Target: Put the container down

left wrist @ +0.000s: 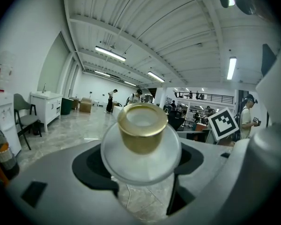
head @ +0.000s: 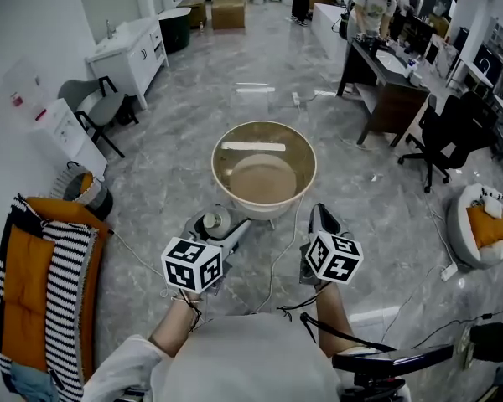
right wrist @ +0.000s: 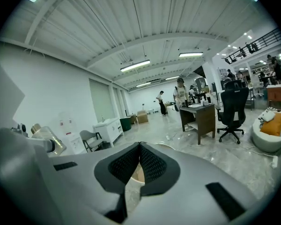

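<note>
A clear container [head: 211,222] with a gold cap is held in my left gripper [head: 220,227], just in front of the round beige basin [head: 264,124] of brownish water on the floor. In the left gripper view the container [left wrist: 140,146] fills the gap between the jaws of the left gripper [left wrist: 140,165], gold cap [left wrist: 141,128] pointing away from the camera, both pads against its sides. My right gripper [head: 321,218] hovers beside it, to the right, near the basin's front rim. In the right gripper view the right gripper [right wrist: 139,159] is shut with nothing in it, and the container [right wrist: 49,139] shows at the far left.
Marble floor with loose cables lies around the basin. Striped and orange cloth [head: 42,291] lies at the left. A white cabinet [head: 130,53] and chair [head: 96,107] stand at the back left. A desk [head: 386,82], office chair [head: 444,132] and cushioned seat [head: 482,224] are at the right, with people at the back.
</note>
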Demonstrator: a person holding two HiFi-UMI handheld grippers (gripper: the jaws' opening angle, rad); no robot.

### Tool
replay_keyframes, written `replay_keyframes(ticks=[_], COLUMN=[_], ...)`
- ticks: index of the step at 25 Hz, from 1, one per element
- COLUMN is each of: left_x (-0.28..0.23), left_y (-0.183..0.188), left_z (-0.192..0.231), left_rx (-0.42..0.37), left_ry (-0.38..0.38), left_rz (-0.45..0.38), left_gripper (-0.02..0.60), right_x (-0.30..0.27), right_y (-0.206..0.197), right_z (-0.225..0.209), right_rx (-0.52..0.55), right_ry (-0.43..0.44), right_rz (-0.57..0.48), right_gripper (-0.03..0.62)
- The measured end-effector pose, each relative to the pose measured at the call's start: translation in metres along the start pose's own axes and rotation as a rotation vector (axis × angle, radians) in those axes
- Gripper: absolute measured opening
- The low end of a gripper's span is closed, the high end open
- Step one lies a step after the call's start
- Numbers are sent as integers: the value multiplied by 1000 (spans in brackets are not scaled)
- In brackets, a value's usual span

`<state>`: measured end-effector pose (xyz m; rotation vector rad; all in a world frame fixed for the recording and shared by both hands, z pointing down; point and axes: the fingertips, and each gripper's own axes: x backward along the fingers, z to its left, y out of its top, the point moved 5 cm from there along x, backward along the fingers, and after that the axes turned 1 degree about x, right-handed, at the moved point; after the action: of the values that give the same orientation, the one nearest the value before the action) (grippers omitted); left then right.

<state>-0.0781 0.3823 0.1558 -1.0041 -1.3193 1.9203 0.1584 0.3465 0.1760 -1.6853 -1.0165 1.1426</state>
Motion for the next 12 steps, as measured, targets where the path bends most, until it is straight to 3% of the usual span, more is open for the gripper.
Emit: replay_keyframes(ticks=[12], left_x=[-48], left_y=[2], left_z=[17], left_rx=[16], left_ry=[15], left_rz=[18], left_gripper=[337], right_x=[-44], right_y=[-7], right_z=[-19], right_rx=[-16], right_ry=[21], right_rz=[49], right_gripper=[23])
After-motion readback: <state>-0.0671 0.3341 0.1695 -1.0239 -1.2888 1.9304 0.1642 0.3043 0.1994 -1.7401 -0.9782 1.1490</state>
